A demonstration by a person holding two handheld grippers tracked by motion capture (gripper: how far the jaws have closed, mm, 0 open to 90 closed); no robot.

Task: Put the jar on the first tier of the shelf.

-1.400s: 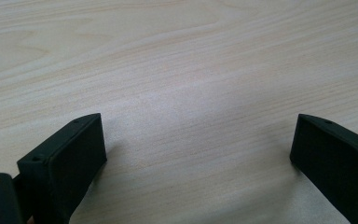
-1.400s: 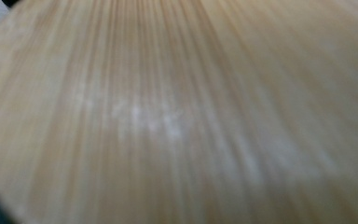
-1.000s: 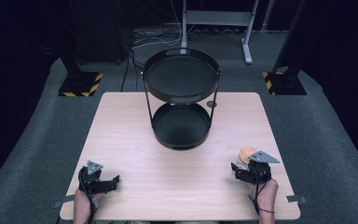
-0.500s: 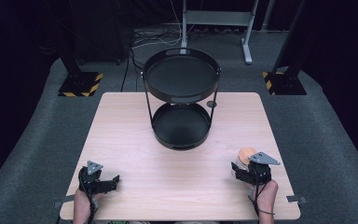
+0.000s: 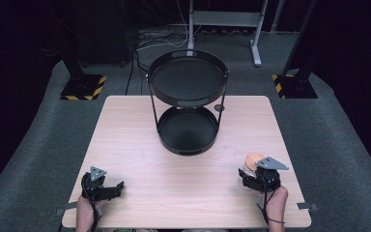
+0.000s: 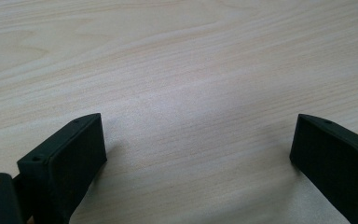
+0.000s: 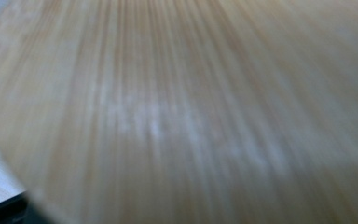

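Fingers: left gripper (image 5: 118, 185) jaws wide apart over bare table (image 5: 183, 193); right gripper (image 5: 245, 174) state cannot be told, wooden-lidded jar (image 5: 251, 160) touching at its 12 o'clock; two-tier tray (image 5: 188, 104) far toward 11 o'clock

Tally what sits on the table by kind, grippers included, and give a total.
Black two-tier round metal tray stand: 1
Jar with a round wooden lid, at the right gripper: 1
Black hand-held grippers, the left gripper and the right: 2
Total: 4
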